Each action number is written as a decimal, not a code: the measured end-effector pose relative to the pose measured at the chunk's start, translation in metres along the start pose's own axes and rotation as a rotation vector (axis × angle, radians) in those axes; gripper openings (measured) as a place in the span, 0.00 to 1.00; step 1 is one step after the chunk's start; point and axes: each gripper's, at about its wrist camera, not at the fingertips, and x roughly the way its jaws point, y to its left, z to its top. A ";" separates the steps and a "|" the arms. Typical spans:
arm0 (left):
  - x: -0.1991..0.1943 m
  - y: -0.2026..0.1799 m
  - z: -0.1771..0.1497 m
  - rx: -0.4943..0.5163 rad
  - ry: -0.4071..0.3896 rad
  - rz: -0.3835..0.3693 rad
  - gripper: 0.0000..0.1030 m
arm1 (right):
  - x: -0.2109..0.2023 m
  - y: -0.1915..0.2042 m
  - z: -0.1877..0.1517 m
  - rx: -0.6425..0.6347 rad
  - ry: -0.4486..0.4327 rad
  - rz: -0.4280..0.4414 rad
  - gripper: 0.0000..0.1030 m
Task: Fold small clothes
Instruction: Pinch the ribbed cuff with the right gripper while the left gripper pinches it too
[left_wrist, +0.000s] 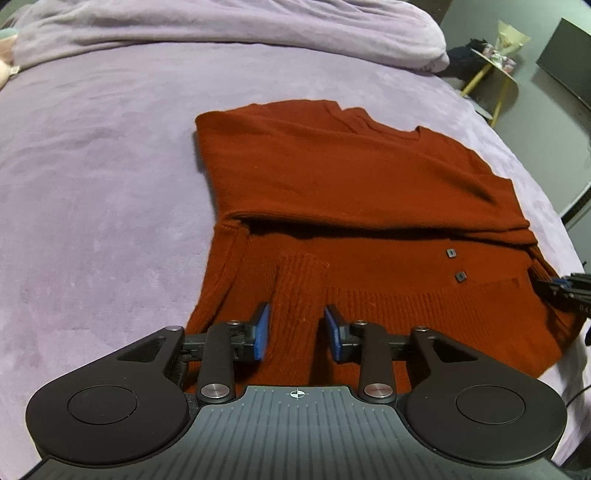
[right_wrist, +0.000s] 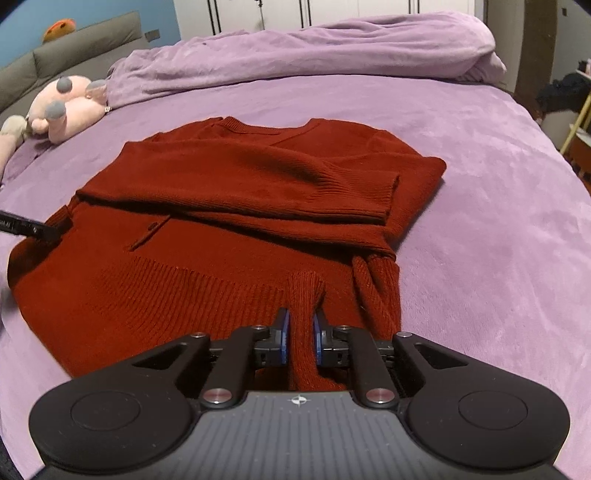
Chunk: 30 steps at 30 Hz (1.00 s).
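left wrist view shows a rust-red knitted sweater (left_wrist: 351, 206) spread on a bed under a purple blanket (left_wrist: 103, 177), its sleeves already laid across the chest and its ribbed hem nearest the camera. the left gripper (left_wrist: 296, 334) sits at that hem with a bunched ridge of ribbing between its blue pads (left_wrist: 261, 332); the pads look to be pressing the knit, though the contact itself is hard to confirm from this angle. in the right wrist view the right gripper (right_wrist: 300, 338) is closed on a narrow raised fold of the same hem, the pads tight against the cloth on both sides.

the sweater looks soft, limp and fairly thick, so it will likely sag and drag between the two holds rather than keep a flat edge. the ribbed hem seems the firmest place to take it, with the grips well apart near the two lower corners; a pinch of the top layer alone may pull the layers apart.

the bottom edge under each gripper is hidden by the gripper bodies. the far collar is partly covered by the folded sleeves. two small dark squares (left_wrist: 455, 264) on the knit are too small to identify.
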 end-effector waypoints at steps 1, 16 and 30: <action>0.000 0.001 0.001 -0.002 0.002 0.013 0.17 | 0.000 0.001 0.000 -0.002 0.000 -0.005 0.12; -0.047 -0.004 0.088 -0.036 -0.278 0.030 0.11 | -0.029 -0.008 0.072 0.070 -0.291 -0.142 0.05; 0.039 0.006 0.080 -0.005 -0.099 0.035 0.38 | 0.055 -0.036 0.074 0.124 -0.105 -0.083 0.19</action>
